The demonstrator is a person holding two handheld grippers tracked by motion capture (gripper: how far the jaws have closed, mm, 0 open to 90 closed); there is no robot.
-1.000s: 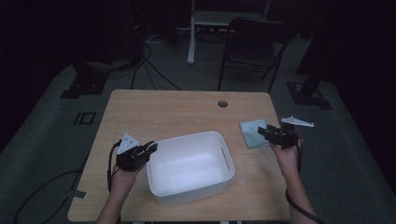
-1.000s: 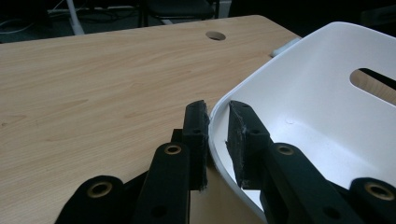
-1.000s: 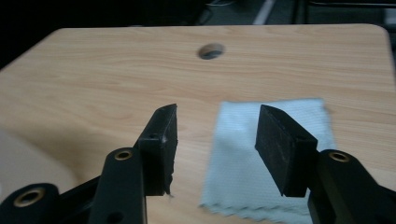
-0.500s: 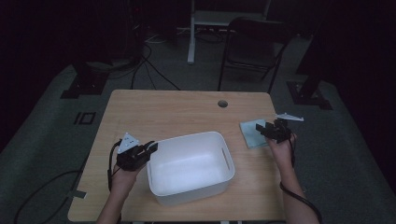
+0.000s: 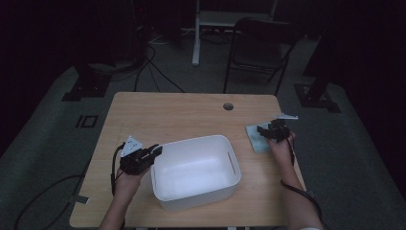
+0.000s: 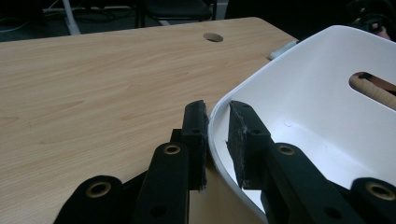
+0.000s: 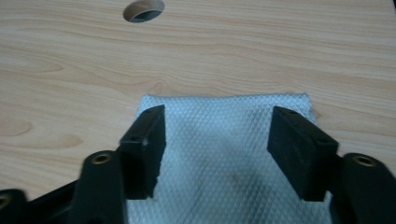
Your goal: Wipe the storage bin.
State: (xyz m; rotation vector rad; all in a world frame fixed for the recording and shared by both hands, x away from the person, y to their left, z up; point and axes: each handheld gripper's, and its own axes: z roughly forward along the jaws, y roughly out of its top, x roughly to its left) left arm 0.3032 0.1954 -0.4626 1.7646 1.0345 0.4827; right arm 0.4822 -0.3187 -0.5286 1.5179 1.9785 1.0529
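A white plastic tub with cut-out handles stands on the wooden table's front half. My left gripper is shut on its left rim. In the left gripper view one pad sits outside the tub wall and the other inside, with my left gripper pinching the rim. A folded pale blue textured cloth lies flat near the table's right edge. My right gripper hovers low over it. In the right gripper view the jaws of my right gripper have just been opening, and they straddle the cloth without pressing it.
A round cable hole pierces the table at the back right. A dark folding chair and a white stand leg are on the floor beyond. Cables trail on the floor at the left.
My right gripper has moved left and down over the cloth, and its jaws stand wider apart. The left gripper and the tub have stayed put.
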